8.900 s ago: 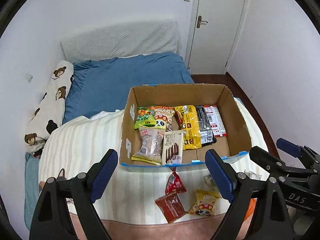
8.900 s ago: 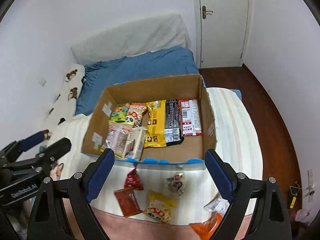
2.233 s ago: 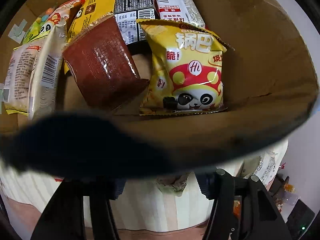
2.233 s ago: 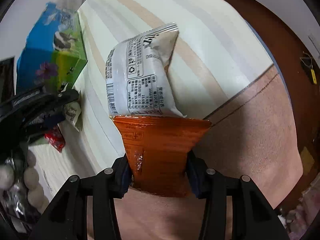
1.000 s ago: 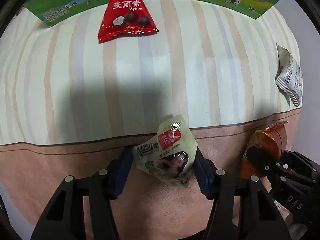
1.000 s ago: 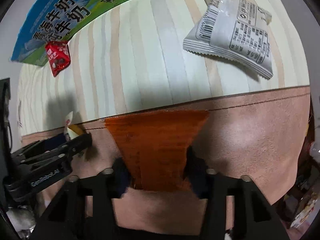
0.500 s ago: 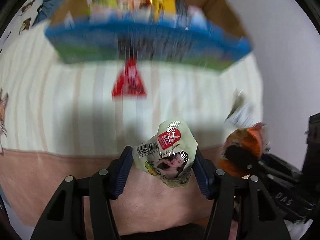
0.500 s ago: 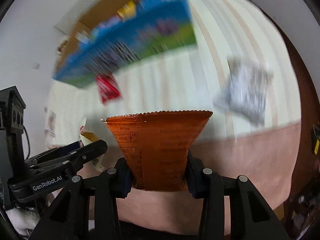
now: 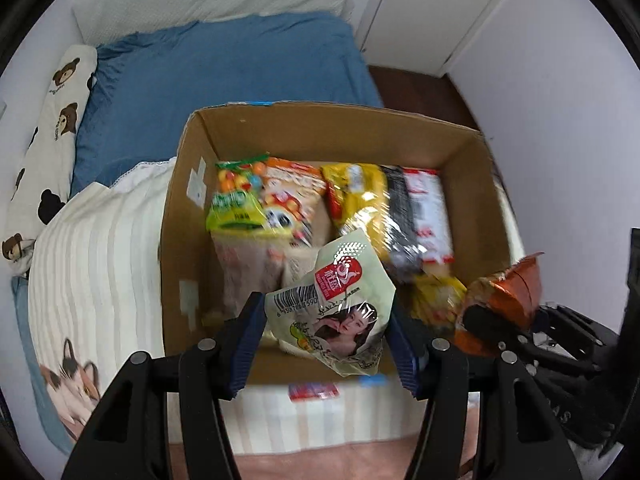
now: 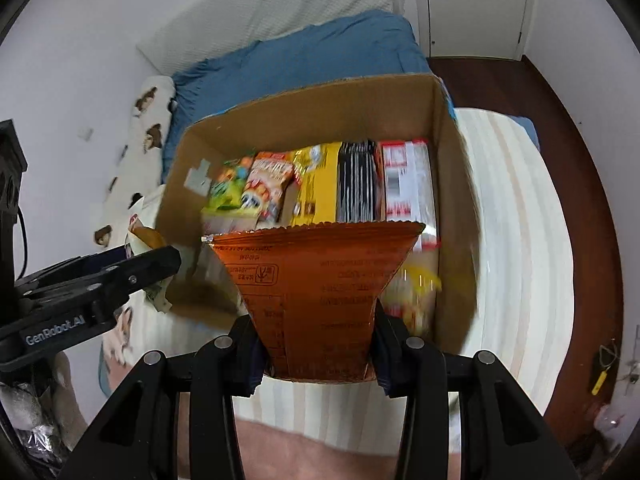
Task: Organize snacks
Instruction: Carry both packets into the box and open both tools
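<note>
An open cardboard box (image 9: pixel 472 172) (image 10: pixel 448 168) stands on the striped blanket and holds several snack packs side by side. My left gripper (image 9: pixel 326 344) is shut on a pale green snack pack (image 9: pixel 336 312), lifted over the box's near wall. My right gripper (image 10: pixel 316 344) is shut on an orange snack pack (image 10: pixel 320 280), held up in front of the box. In the left wrist view the orange pack (image 9: pixel 508 296) shows at the right, in the other gripper. A small red pack (image 9: pixel 314 391) lies on the blanket just before the box.
The bed carries a striped blanket (image 10: pixel 516 216), a blue sheet (image 9: pixel 224 68) and a bear-print pillow (image 9: pixel 44 128) along the left wall. White walls and a white door (image 10: pixel 476 4) stand behind. Dark wooden floor (image 10: pixel 576 152) runs to the right of the bed.
Both grippers have risen from the blanket's front edge with their packs and now look down into the box. The red triangular pack has dropped to the bottom of the view.
</note>
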A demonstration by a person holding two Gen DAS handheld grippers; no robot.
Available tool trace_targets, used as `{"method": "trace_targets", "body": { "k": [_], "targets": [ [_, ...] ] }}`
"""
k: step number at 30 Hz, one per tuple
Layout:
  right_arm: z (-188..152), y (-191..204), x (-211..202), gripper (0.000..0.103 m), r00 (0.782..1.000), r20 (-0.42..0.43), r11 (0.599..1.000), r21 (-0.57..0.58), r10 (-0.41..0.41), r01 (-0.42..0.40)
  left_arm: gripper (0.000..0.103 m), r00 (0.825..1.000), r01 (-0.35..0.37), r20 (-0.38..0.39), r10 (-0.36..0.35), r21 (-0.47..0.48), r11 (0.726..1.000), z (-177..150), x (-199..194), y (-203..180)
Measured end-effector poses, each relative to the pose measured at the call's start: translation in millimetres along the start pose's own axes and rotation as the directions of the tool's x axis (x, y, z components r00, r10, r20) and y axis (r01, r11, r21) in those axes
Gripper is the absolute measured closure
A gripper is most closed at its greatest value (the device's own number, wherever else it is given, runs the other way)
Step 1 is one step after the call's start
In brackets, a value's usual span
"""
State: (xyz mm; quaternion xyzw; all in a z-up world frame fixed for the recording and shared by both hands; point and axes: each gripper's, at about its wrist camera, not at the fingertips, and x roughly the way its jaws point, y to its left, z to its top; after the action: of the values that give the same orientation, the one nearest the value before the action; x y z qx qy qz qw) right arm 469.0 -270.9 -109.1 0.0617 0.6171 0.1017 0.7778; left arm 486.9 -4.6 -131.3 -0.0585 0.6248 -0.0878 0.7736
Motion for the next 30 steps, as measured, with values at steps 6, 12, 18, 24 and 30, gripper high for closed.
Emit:
{"method": "trace_targets", "body": {
  "k": [6,12,18,24,30],
  "targets": [
    [37,2,52,0.058,0.993,-0.111,0.999,-0.014,-0.042,0.041,0.047,0.992,-0.075,-0.105,0.074,-0.009,0.997,38,64,15],
    [51,3,93,0.05,0.979,-0.198,0.999,-0.006,-0.038,0.038,0.044,0.976,-0.066,-0.209,0.061,-0.013,0.998,42,102,26],
    [51,-4,104,0.014,0.972,-0.22,0.996,-0.01,-0.085,0.084,0.033,0.976,-0.052,-0.214,0.042,-0.041,0.998,38,111,37],
    [44,-14,93,0.009,0.974,-0.213,0.996,0.017,-0.078,0.084,0.007,0.981,-0.059,-0.188,0.052,-0.034,0.998,31,99,40],
    [35,-14,73,0.007,0.982,-0.159,0.994,0.003,-0.104,0.106,0.007,0.99,-0.047,-0.133,0.042,-0.04,0.998,21,72,38]
  ]
}}
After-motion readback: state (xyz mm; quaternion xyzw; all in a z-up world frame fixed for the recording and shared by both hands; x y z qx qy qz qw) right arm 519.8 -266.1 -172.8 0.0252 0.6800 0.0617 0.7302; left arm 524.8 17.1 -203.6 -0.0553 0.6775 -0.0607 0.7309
